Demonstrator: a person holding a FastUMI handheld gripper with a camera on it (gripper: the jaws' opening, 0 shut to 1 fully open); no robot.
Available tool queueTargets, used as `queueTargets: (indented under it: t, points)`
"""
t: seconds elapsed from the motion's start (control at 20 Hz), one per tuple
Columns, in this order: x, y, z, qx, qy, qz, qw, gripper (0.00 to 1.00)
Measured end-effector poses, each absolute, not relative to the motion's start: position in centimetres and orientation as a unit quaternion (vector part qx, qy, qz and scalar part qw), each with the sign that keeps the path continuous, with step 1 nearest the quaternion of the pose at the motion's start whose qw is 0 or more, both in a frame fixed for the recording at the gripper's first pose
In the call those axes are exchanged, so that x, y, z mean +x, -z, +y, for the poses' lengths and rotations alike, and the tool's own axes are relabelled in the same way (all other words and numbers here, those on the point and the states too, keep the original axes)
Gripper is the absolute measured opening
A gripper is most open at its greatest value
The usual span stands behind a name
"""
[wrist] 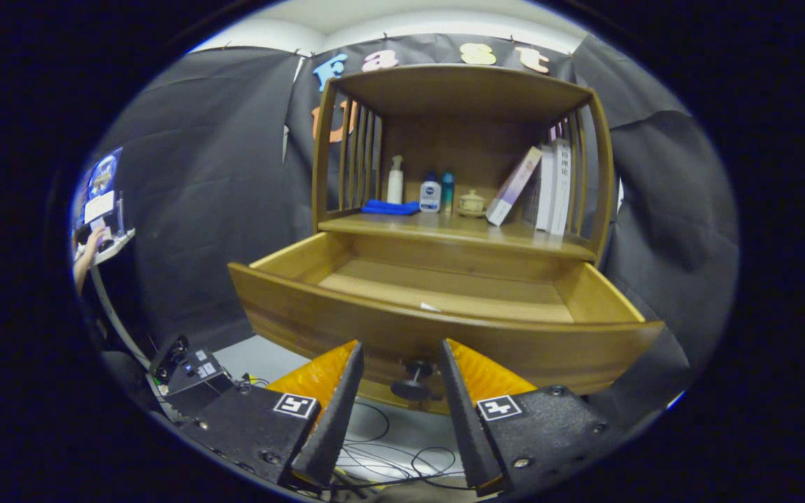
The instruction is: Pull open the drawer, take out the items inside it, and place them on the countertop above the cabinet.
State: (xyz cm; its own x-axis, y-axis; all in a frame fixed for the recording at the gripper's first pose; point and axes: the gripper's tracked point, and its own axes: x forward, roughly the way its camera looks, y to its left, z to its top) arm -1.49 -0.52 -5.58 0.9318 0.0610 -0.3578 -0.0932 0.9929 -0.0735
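The wooden cabinet's drawer point(437, 335) is pulled far out toward me. Its dark round knob point(413, 381) sits under the front panel, between my fingers and a little apart from each. My gripper point(401, 346) is open, its tips just below the drawer's front. Most of the drawer's floor is hidden by the front panel; a small white item point(430, 306) peeks over the panel. The countertop point(458, 234) above the drawer carries a blue cloth point(390, 207), a white pump bottle point(395, 180), two small bottles point(430, 193), a little lidded jar point(472, 202) and leaning books point(546, 185).
Slatted sides and a top board point(458, 87) enclose the countertop. A person's hand point(89, 248) rests at a stand with a screen to the far left. A black device point(189, 370) and loose cables point(402, 454) lie on the floor below the drawer.
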Motion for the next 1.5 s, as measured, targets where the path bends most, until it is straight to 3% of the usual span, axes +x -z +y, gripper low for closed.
queueTargets:
  t: [0.25,0.65,0.9,1.5]
  points:
    - [1.7,2.6,0.5,-0.024,-0.054,0.198,0.978,0.79]
    - [8.6,5.8,0.3,0.024,-0.046,0.38,0.924,0.79]
    - [11.6,9.1,-3.4,0.018,0.021,0.481,0.876,0.77]
    - [13.2,15.7,-3.2,0.035,0.038,0.612,0.789,0.78]
